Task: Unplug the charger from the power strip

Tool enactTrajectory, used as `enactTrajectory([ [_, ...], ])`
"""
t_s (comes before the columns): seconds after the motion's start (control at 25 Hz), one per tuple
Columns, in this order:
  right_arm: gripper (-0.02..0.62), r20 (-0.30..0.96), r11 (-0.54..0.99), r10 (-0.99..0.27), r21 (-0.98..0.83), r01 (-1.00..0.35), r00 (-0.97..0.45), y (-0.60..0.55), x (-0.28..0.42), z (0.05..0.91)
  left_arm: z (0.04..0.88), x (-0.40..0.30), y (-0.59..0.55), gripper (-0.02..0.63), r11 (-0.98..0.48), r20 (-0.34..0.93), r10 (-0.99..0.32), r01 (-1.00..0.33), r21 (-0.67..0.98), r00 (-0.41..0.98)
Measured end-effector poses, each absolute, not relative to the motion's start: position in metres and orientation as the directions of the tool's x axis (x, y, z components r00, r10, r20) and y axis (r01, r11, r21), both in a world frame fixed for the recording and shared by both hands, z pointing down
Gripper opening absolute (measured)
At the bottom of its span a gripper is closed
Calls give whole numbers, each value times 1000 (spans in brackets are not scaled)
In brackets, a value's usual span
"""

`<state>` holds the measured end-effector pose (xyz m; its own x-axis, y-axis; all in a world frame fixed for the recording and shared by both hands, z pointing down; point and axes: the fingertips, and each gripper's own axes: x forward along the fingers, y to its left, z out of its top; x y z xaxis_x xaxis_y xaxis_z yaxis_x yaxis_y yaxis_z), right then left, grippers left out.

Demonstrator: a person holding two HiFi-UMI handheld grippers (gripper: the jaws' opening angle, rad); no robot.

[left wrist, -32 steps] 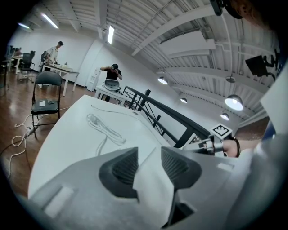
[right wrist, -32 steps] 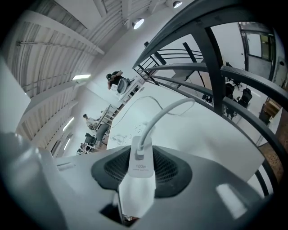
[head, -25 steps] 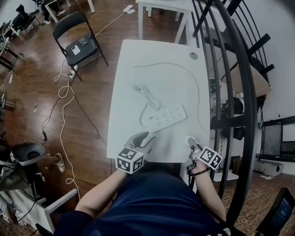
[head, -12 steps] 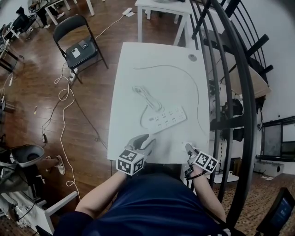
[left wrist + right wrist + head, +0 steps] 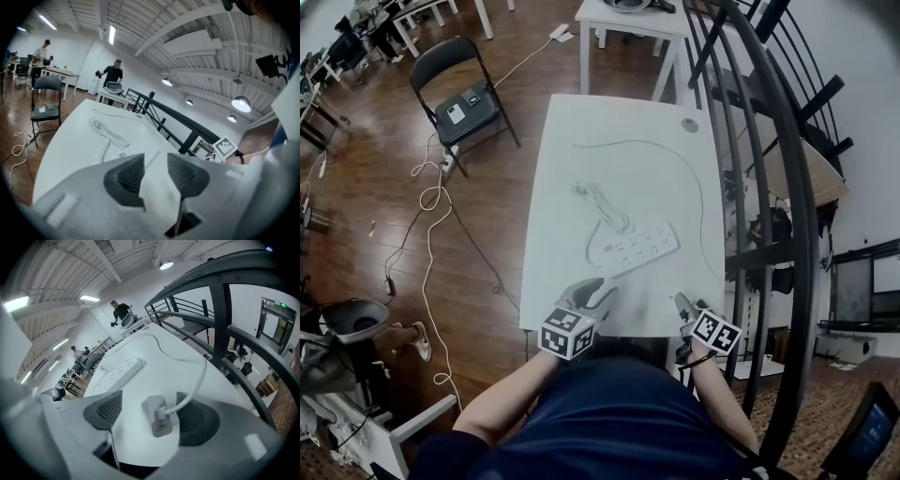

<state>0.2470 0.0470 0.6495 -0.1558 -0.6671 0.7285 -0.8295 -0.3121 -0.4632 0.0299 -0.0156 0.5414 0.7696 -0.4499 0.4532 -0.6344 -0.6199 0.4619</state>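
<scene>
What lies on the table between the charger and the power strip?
Only bare white tabletop, as the right gripper view shows. The charger lies apart from the power strip; its cable curves away to the right.

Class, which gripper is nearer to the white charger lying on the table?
Right. The right gripper's opening jaws straddle the charger without pressing it. The left gripper sits empty at the table's near edge, well off to the charger's left.

One power strip (image 5: pixel 642 249), one charger (image 5: pixel 158 420), two tools (image 5: pixel 596 292) (image 5: pixel 680 302), one white table (image 5: pixel 609 112), one folding chair (image 5: pixel 464 94)
</scene>
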Motion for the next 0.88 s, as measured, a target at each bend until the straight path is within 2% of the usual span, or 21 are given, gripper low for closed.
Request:
enactTrajectory([
  [0.4, 364, 731, -370, -675, -450, -813, -98, 55, 263, 638, 542, 23, -17, 134, -615, 448, -470, -647, 451, 760],
  [0.68, 362, 690, -410, -724, -441, -798, -9, 53, 296, 604, 539, 22, -24, 114, -612, 443, -486, -655, 444, 754],
  [0.88, 359, 633, -380, -774, -439, -814, 20, 43, 303, 574, 539, 29, -20, 112, -621, 439, -473, -643, 449, 764],
])
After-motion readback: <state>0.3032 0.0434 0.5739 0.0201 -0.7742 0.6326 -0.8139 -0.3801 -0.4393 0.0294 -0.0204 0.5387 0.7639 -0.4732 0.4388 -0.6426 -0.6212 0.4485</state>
